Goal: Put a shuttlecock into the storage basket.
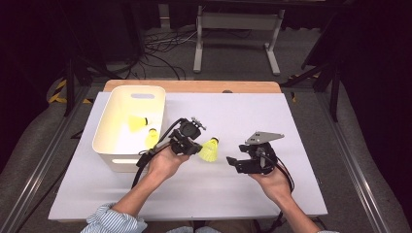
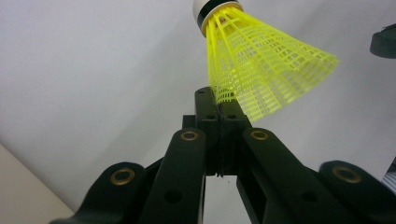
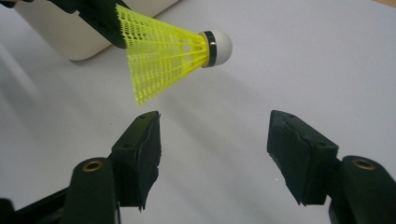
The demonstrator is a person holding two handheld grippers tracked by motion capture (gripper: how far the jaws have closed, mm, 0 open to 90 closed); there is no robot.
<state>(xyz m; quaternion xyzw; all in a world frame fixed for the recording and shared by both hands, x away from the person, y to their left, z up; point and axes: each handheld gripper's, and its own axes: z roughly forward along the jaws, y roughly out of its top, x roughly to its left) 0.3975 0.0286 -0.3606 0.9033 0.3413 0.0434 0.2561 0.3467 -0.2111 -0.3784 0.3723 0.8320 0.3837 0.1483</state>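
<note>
**A:** What is nearest the camera in the high view?

**B:** A person's two forearms come in from the bottom edge, the left one in a striped sleeve (image 1: 112, 219). Each hand holds a black gripper above a white table (image 1: 272, 194).

**A:** What is the right gripper doing?

**B:** The right gripper (image 1: 239, 161) sits in the right hand (image 1: 268, 180), with a grey three-cornered plate (image 1: 263, 136) on top. Its jaws stand apart with nothing between them. In the right gripper view, the two black jaws frame bare table, and the shuttlecock (image 3: 170, 51) hangs just beyond them, clear of both pads.

**A:** And the left gripper?

**B:** The left gripper (image 1: 196, 148) is held in the left hand (image 1: 164, 162), a little farther up the table. Its jaws are pressed together on the rim of the shuttlecock's yellow mesh skirt. In the left gripper view, the skirt fans out from the jaw tips and the white cork end with its black band points away. The shuttlecock is off the table, between the two grippers, closer to the left one.

**A:** What lies beyond that?

**B:** A cream bin (image 1: 114, 114) stands on the left part of the table, just beside the left gripper. Two more yellow shuttlecocks lie inside it, one near the middle (image 1: 137, 122) and one by the near right wall (image 1: 152, 138). Past the table's wooden far edge (image 1: 194, 86) is a grey floor with cables (image 1: 160, 53) and a white stand (image 1: 238, 34).
</note>
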